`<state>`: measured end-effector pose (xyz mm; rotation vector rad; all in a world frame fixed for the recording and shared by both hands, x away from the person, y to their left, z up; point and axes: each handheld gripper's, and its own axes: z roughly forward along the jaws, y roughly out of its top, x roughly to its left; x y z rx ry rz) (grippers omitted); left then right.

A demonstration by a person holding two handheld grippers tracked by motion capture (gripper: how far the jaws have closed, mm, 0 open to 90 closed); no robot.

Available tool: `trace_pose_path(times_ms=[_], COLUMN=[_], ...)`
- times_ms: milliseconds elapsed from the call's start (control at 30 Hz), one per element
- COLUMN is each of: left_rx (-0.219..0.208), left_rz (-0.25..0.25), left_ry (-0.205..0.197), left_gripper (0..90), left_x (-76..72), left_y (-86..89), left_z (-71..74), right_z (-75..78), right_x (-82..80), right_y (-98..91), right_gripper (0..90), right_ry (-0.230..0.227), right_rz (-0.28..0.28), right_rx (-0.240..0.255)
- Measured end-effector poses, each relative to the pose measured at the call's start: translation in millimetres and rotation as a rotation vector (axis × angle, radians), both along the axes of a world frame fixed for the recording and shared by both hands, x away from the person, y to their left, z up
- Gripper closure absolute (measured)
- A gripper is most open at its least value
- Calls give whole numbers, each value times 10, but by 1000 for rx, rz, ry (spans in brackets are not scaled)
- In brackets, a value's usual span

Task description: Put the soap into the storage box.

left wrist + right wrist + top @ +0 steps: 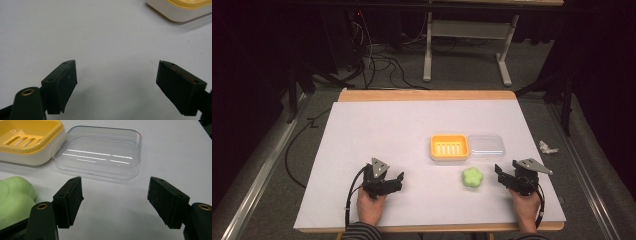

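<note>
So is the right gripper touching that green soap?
Apart. The high view shows bare table between the right gripper and the green soap.

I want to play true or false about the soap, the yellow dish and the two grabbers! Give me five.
1. The green soap lies in the yellow dish. False: it lies on the table, in front of the dish.
2. The clear lid sits right beside the dish. True.
3. The right gripper squeezes the soap. False: its fingers are apart with nothing between them; the soap is off to one side.
4. The left gripper is open and empty. True.
5. The lid covers the dish. False: the dish is uncovered, its slotted bottom showing.
</note>
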<state>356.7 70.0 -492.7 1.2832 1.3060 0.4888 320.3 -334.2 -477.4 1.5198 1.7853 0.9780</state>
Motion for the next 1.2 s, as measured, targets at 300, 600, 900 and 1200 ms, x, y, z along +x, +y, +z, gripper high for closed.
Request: trace_pose_path(times_ms=[300, 600, 900, 1200], left_rx=[-4, -7, -8, -3], left_rz=[1, -1, -5, -6], left_ry=[-4, -4, -5, -6], left_gripper=[175, 173, 174, 173], left_x=[-3, -5, -5, -9], left_y=[-2, 4, 2, 2], left_z=[1, 4, 4, 4], right_z=[0, -3, 2, 32], right_x=[1, 12, 2, -63], right_y=[0, 44, 72, 58], right_gripper=[283, 285, 290, 266], right_ry=[5, 17, 9, -13], right_rz=[-10, -7, 36, 41], right_rx=[2, -36, -56, -25])
